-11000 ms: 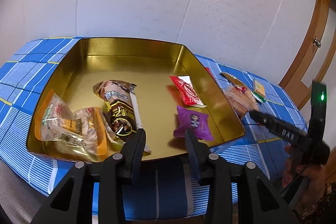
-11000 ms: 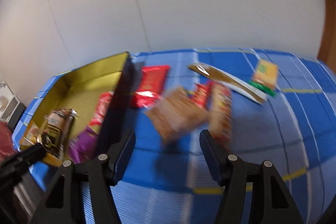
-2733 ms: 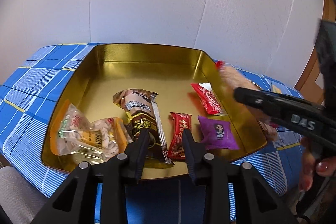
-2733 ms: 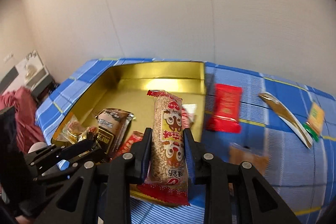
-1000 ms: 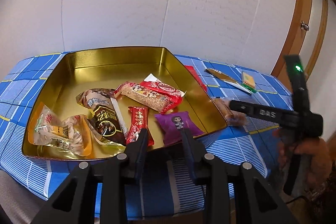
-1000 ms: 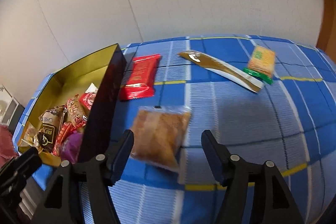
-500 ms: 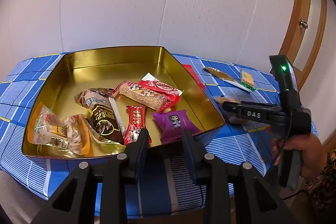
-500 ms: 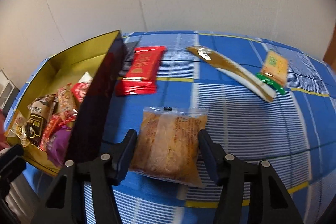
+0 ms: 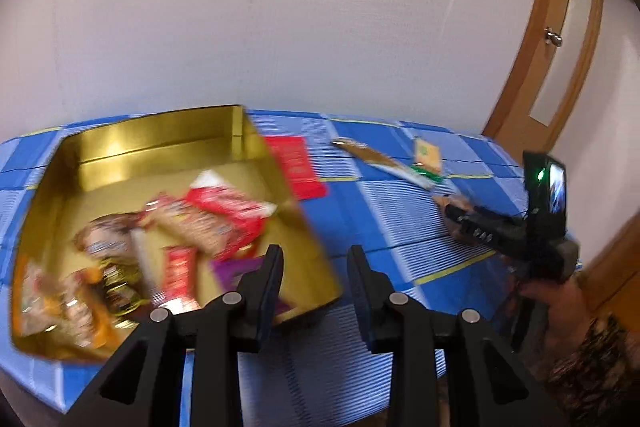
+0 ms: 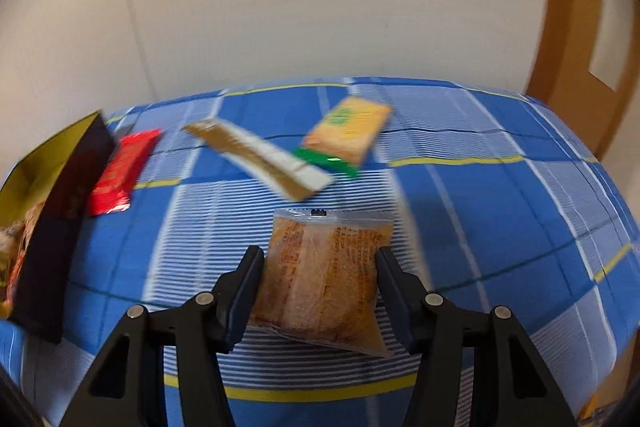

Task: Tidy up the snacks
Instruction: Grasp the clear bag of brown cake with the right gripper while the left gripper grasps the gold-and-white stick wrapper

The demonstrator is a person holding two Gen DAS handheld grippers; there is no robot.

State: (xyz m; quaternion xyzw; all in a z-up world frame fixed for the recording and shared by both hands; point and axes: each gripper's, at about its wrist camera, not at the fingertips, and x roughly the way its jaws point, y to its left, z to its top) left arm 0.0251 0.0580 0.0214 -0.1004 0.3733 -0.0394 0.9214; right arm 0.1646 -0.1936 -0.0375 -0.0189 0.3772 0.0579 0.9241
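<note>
Snacks lying partly in the gold tin, partly out on the blue checked cloth

The gold tin (image 9: pixel 132 147) is holding a jumble of wrapped snacks (image 9: pixel 200 223), blurred. Outside, a red packet (image 10: pixel 120 171) is lying just beside the tin's wall; a long brown-and-white sachet (image 10: pixel 260 157) and an orange packet with a green end (image 10: pixel 348 135) are lying farther along. A clear-wrapped brown cake (image 10: pixel 324 279) is lying flat nearest, apart from them.

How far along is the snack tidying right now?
Partly done: several snacks lie in the gold tin. In hand: the right gripper, jaws just closing, brackets the clear-wrapped cake. Left on the blue cloth: the red packet, the long sachet and the green-edged cracker pack.
</note>
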